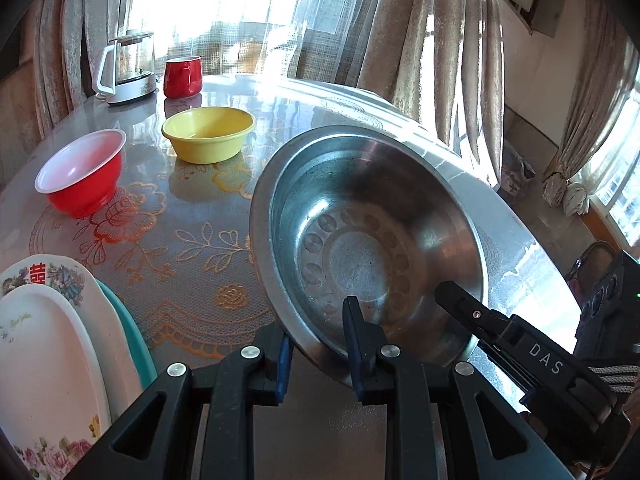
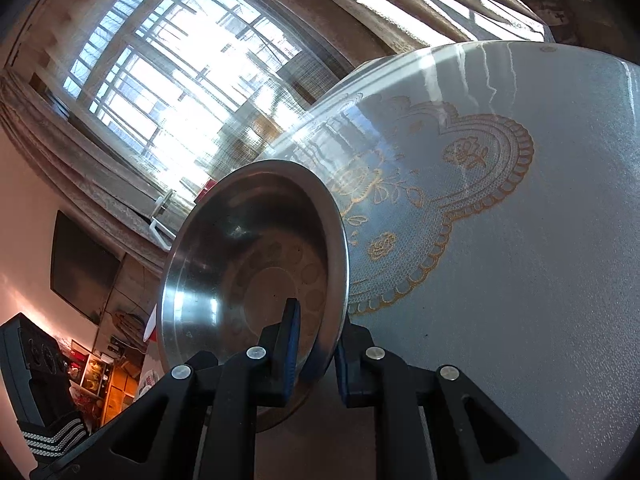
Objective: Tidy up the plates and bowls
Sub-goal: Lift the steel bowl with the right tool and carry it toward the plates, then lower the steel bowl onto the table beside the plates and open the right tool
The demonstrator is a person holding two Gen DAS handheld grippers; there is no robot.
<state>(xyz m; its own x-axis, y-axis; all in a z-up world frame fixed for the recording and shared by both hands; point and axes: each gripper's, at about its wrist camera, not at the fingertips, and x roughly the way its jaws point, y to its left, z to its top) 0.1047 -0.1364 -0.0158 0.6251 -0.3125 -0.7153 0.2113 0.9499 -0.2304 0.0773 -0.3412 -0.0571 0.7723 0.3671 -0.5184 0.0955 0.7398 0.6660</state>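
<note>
Steel bowl [image 1: 372, 240] rim between both grippers' fingers [image 1: 358, 340]; tilted

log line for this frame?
steel bowl tilted | left gripper shut on its rim | right gripper shut on its rim | red bowl, yellow bowl on table

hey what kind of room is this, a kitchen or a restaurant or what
Most likely a dining area in a home, not a restaurant. A round table under a lace-patterned cover holds household dishes: a yellow bowl, a glass kettle and stacked plates. Curtained windows stand behind.
</note>
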